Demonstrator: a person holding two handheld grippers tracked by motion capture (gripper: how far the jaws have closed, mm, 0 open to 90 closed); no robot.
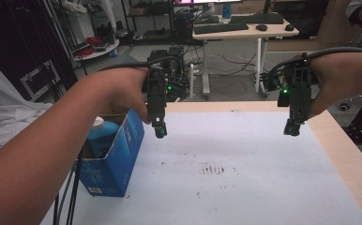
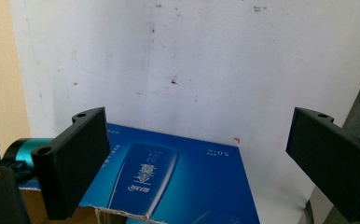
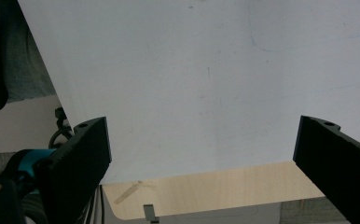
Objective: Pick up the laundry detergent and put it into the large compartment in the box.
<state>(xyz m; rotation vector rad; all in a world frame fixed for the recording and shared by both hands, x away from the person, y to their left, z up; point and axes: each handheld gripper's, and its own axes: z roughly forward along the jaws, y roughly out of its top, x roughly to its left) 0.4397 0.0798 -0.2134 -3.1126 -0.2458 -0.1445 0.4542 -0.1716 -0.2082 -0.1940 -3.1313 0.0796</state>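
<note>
Blue carton (image 1: 116, 157), open-topped, stands at the left edge of the white table cover (image 1: 245, 164), holding a blue bottle with a white cap (image 1: 97, 123). Left gripper (image 1: 160, 131) hangs just beside and above it, jaws spread and empty; right gripper (image 1: 292, 128), well apart, likewise spread over bare cover. Judged: nothing grasped yet, extraction remains. Left gripper view adds the carton's printed bottle picture (image 2: 145, 179).

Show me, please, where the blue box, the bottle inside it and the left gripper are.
blue box (image 1: 118, 161): high view, on its long blue side wall.
bottle (image 1: 98, 123): high view, on its white cap, above the box's open top.
left gripper (image 1: 159, 131): high view, at its jaw tips above the white table cover.
</note>
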